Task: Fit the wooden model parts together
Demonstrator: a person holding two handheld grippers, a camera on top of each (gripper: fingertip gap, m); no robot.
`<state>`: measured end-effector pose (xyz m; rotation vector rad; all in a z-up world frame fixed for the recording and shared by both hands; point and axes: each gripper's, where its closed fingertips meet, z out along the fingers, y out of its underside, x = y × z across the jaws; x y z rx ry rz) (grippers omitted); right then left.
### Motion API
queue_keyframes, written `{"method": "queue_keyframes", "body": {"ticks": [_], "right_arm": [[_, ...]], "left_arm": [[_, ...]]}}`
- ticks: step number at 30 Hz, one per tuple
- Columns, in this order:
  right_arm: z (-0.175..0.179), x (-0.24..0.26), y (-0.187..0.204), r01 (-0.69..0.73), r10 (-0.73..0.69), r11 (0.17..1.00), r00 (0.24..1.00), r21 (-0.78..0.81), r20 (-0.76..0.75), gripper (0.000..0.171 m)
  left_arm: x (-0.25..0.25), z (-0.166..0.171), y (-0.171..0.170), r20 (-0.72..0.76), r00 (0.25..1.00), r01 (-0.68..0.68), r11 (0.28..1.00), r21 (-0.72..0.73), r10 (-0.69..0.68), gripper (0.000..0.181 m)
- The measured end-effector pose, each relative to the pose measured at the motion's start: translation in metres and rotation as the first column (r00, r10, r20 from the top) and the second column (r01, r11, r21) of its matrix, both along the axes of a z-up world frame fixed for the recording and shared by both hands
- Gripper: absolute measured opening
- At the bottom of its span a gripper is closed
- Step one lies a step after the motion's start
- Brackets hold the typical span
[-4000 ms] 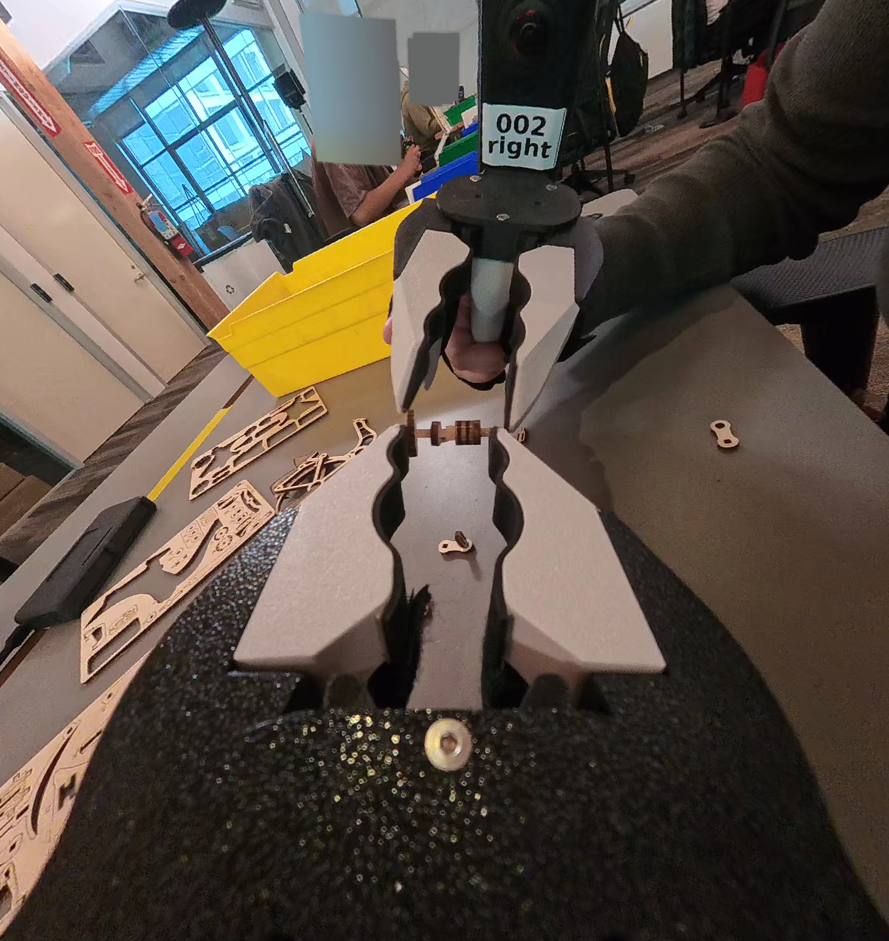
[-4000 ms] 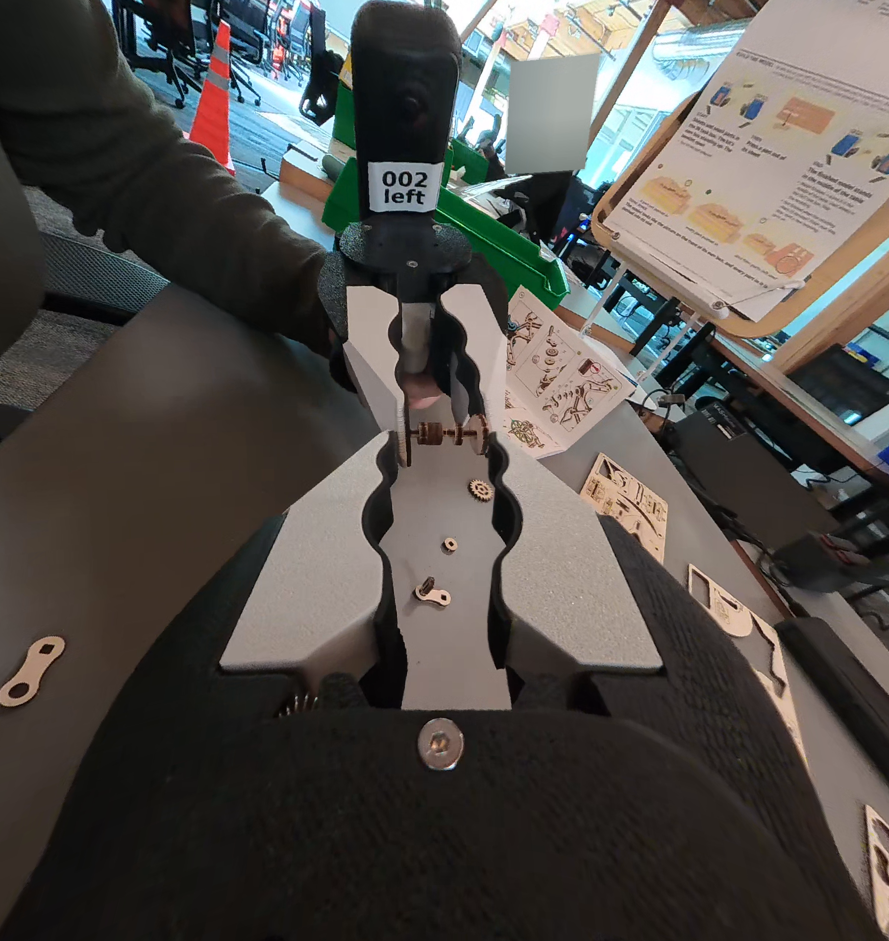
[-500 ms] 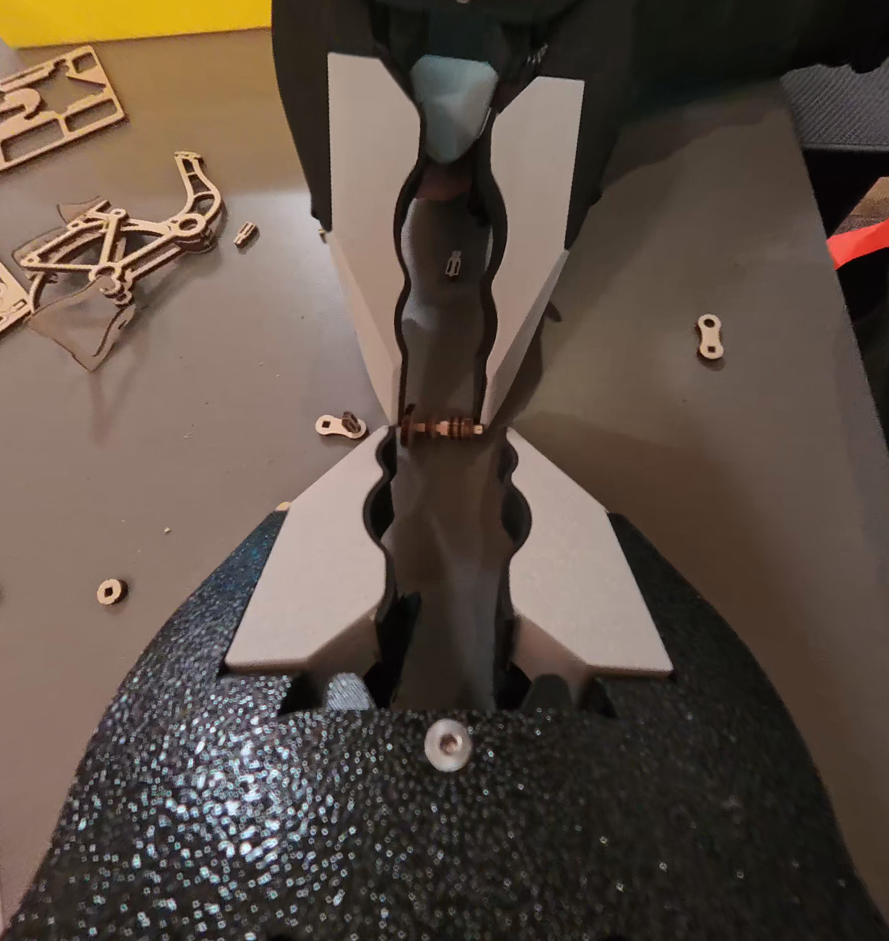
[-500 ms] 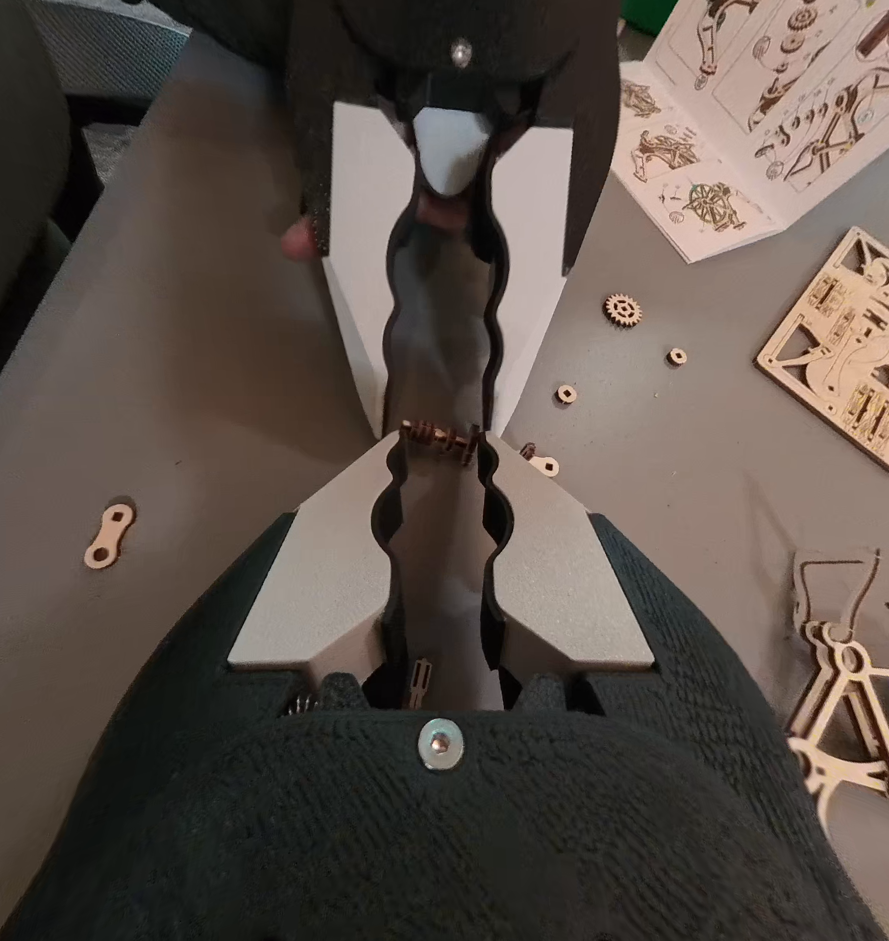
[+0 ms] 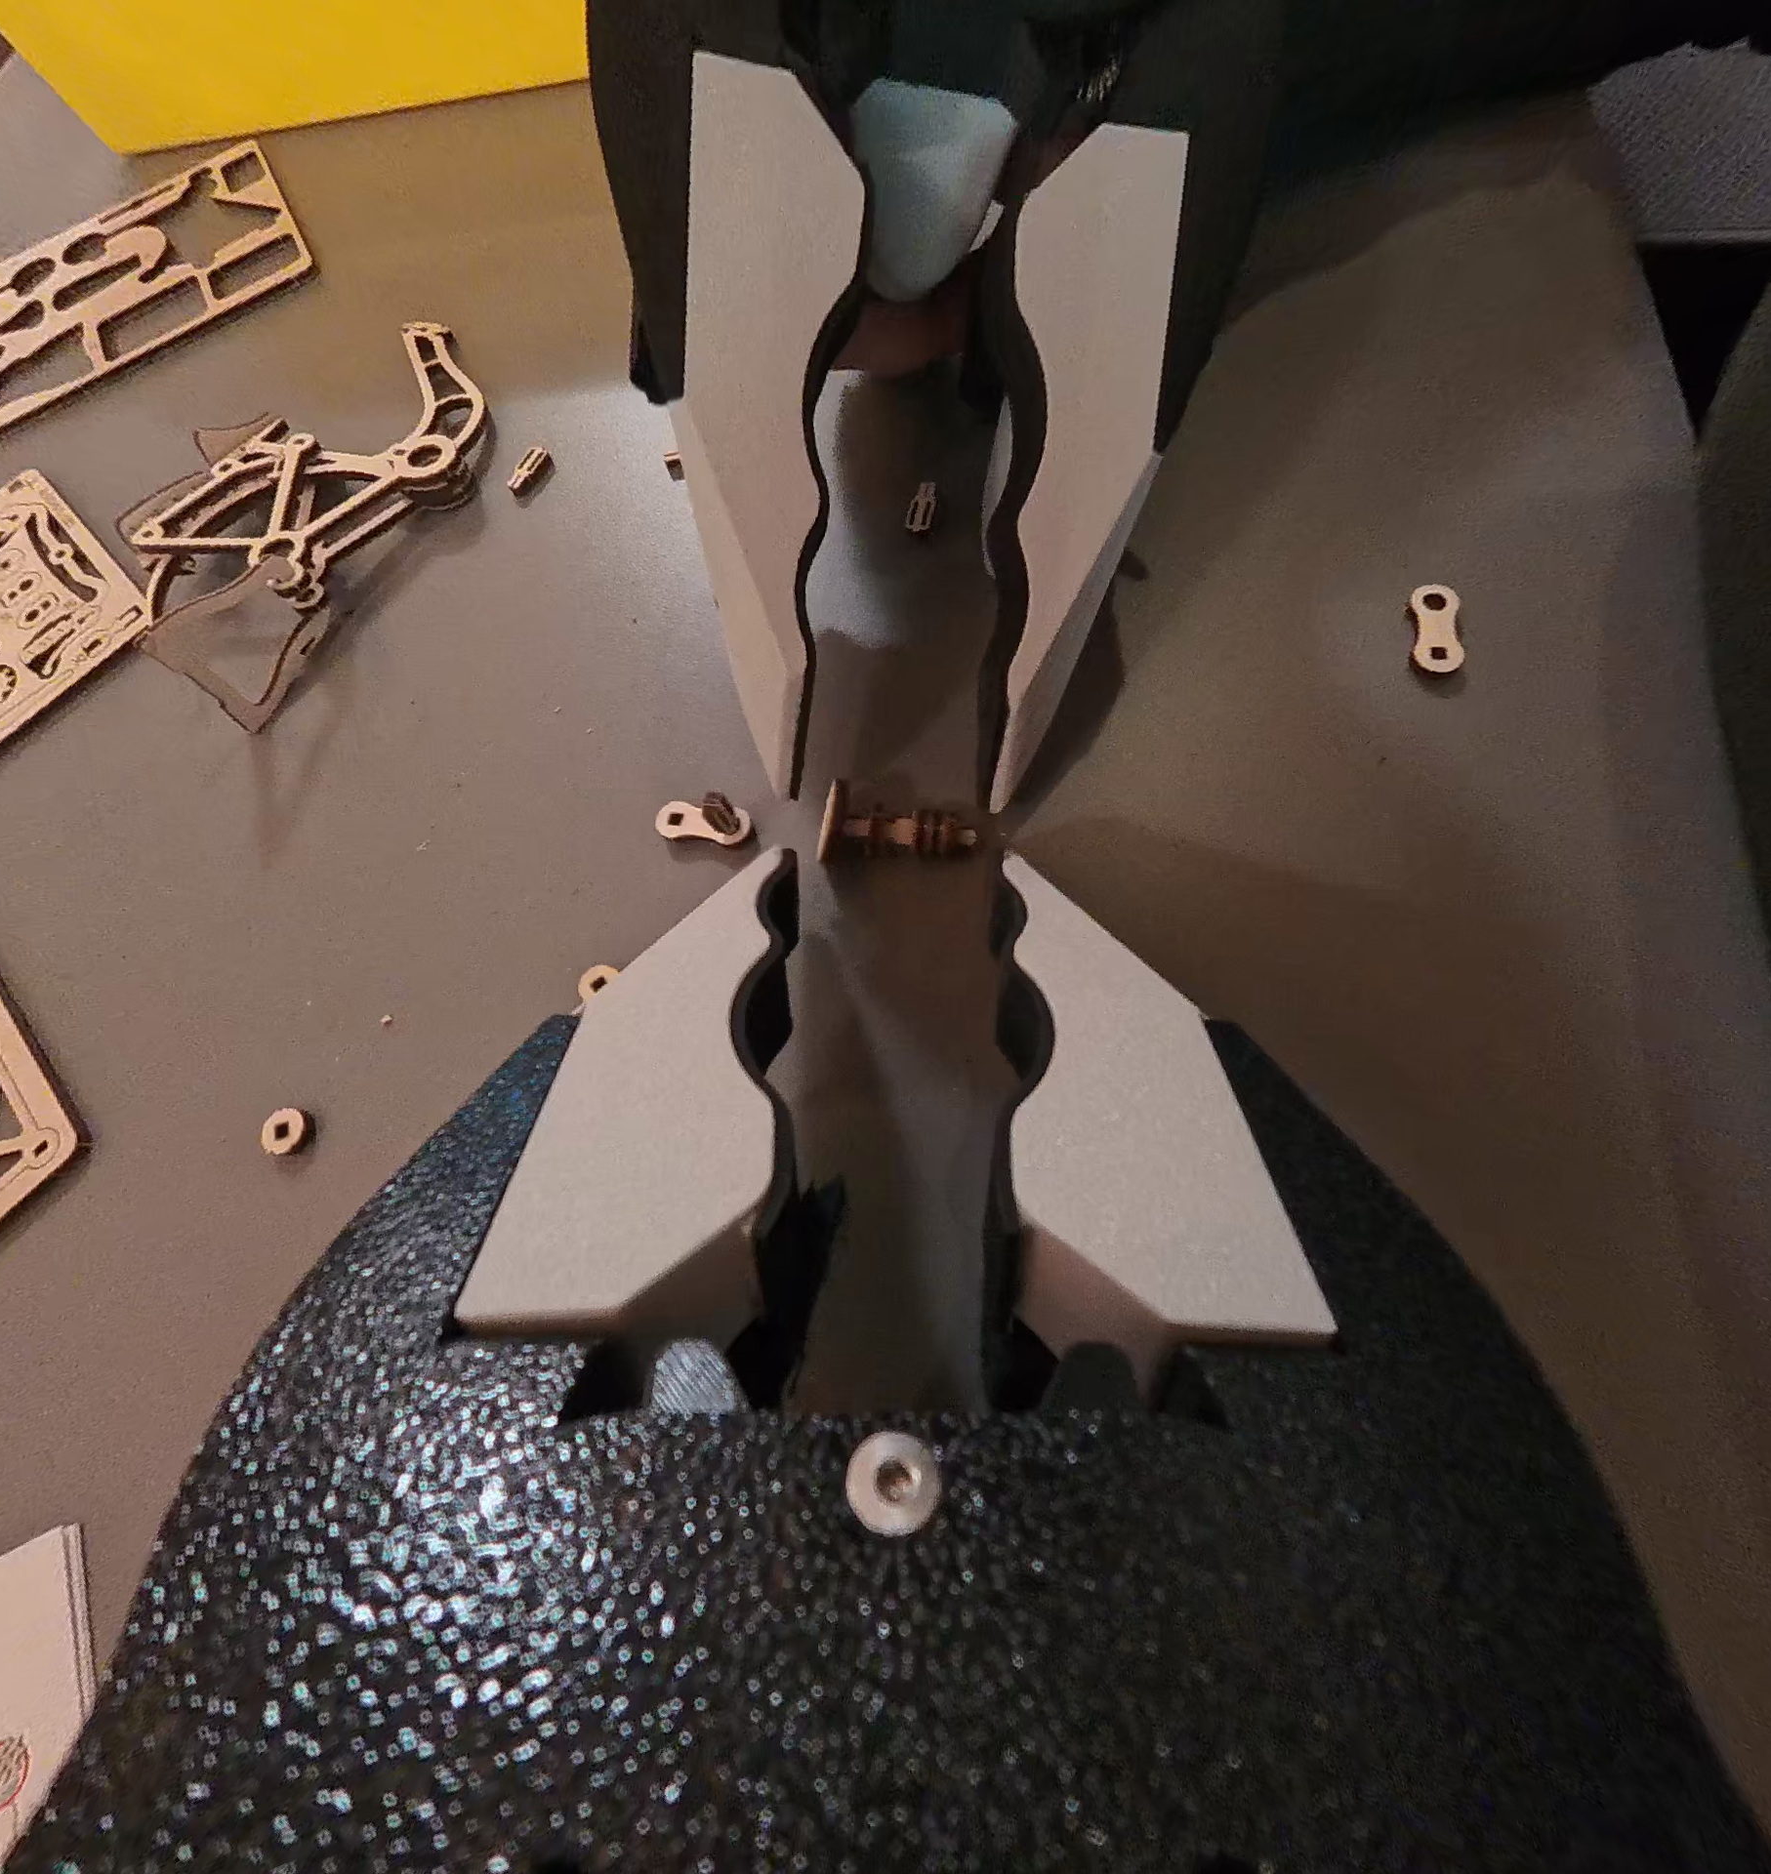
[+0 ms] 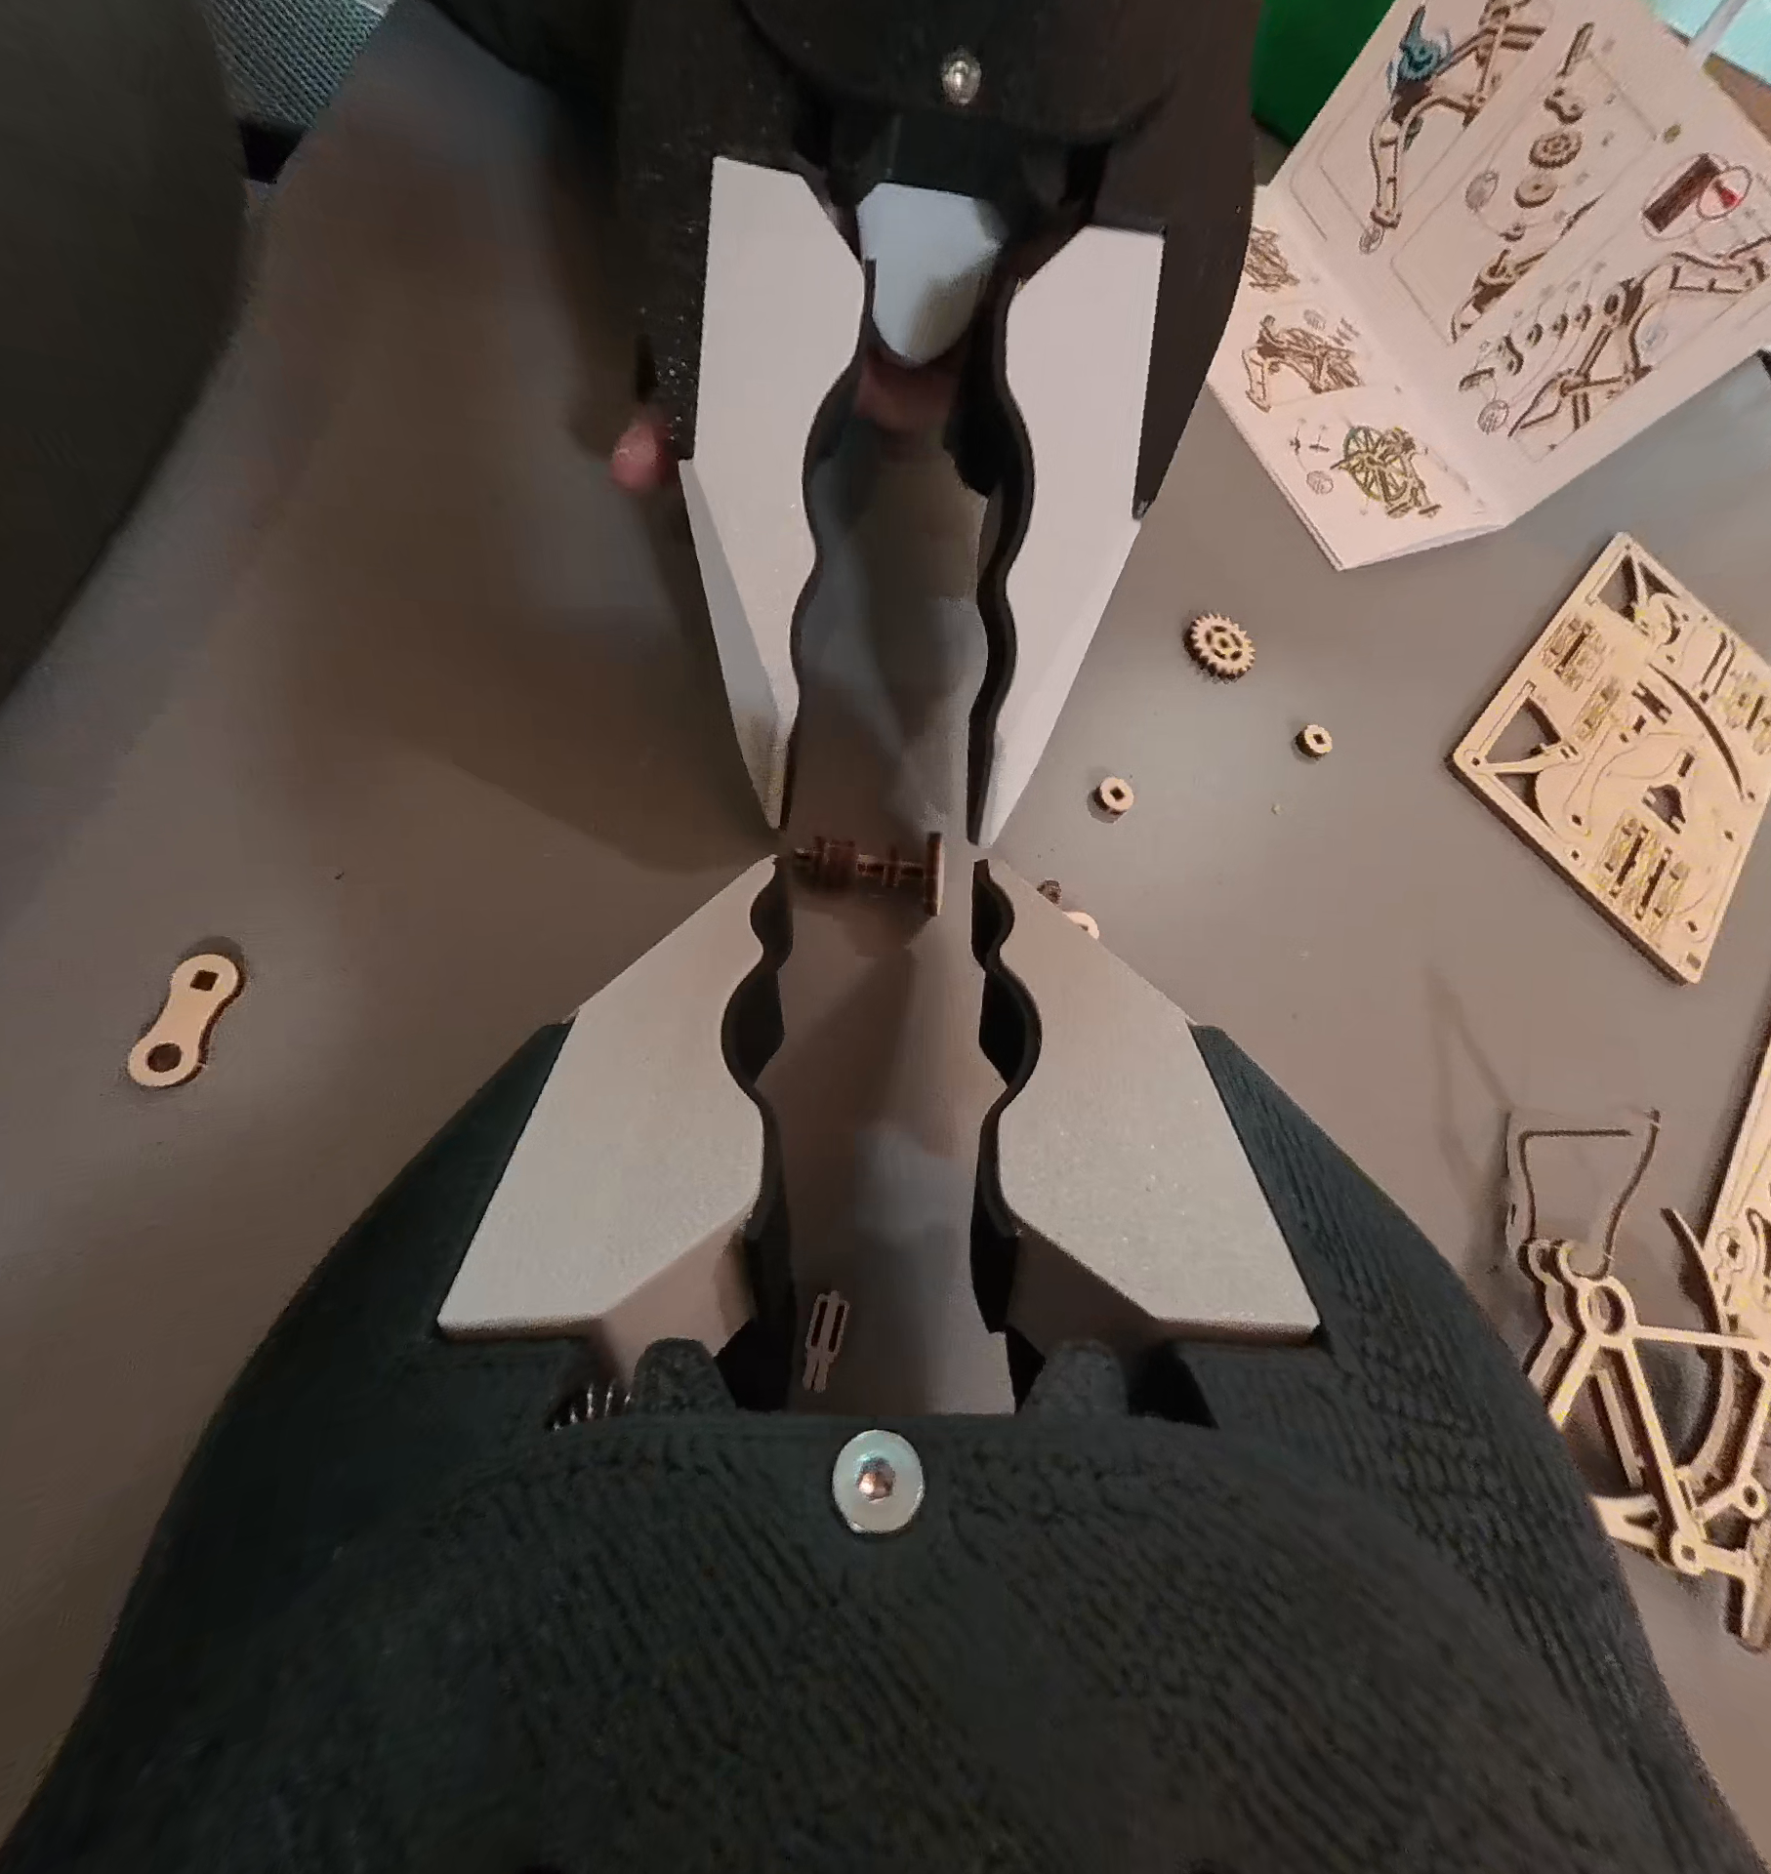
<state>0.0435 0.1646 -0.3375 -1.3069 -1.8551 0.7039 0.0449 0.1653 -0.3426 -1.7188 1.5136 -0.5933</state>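
A small wooden axle with discs and spacers point(image 5: 897, 834) lies crosswise just above or on the grey table point(image 5: 1368, 1065). It also shows in the right wrist view point(image 6: 866, 867). My left gripper point(image 5: 895, 864) and my right gripper point(image 6: 876, 867) face each other tip to tip with the axle between them. Both are parted wider than the axle, with small gaps at its ends. The right gripper point(image 5: 892, 799) reaches in from the top of the left wrist view. The left gripper point(image 6: 879, 826) does the same in the right wrist view.
Loose parts lie around: a flat link point(image 5: 1437, 631), a link with a peg point(image 5: 704, 819), a small peg point(image 5: 920, 505), a gear point(image 6: 1219, 641), washers point(image 6: 1113, 796). A part-built wooden frame point(image 5: 313, 517), cut sheets point(image 6: 1632, 750), an instruction booklet point(image 6: 1510, 264) and a yellow bin point(image 5: 303, 61) stand farther off. My left and right fingertips are right by each other.
Since 4 s ago both grippers have tipped down over the table with the axle. In the last half second my right fingers have spread a little, and the axle no longer spans them.
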Motion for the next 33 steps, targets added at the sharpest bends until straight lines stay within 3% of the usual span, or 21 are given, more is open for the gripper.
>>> {"method": "queue_keyframes", "body": {"ticks": [21,22,24,30,33], "right_arm": [[-0.004,0.001,-0.003,-0.010,0.010,1.000,1.000,-0.011,0.024,0.024],[-0.003,0.001,-0.004,-0.014,0.015,1.000,1.000,-0.018,0.023,0.030],[-0.003,0.002,-0.001,-0.006,0.006,1.000,1.000,-0.012,0.021,0.028],[-0.003,0.003,0.001,-0.001,0.001,1.000,1.000,-0.001,0.017,0.025],[0.006,0.002,0.005,0.023,-0.025,0.999,0.999,-0.046,-0.033,0.020]], "left_arm": [[0.003,-0.001,-0.002,0.027,1.000,-0.007,0.998,-0.059,0.008,0.024],[0.000,-0.001,0.003,0.019,0.999,-0.040,0.998,-0.053,0.041,0.001],[0.000,-0.002,0.003,0.021,0.999,-0.032,0.998,-0.057,0.033,0.001],[0.000,-0.001,0.002,0.021,0.999,-0.024,0.999,-0.037,0.024,0.001],[-0.001,0.004,0.007,0.040,0.999,-0.018,0.999,0.050,0.016,0.001]]}}
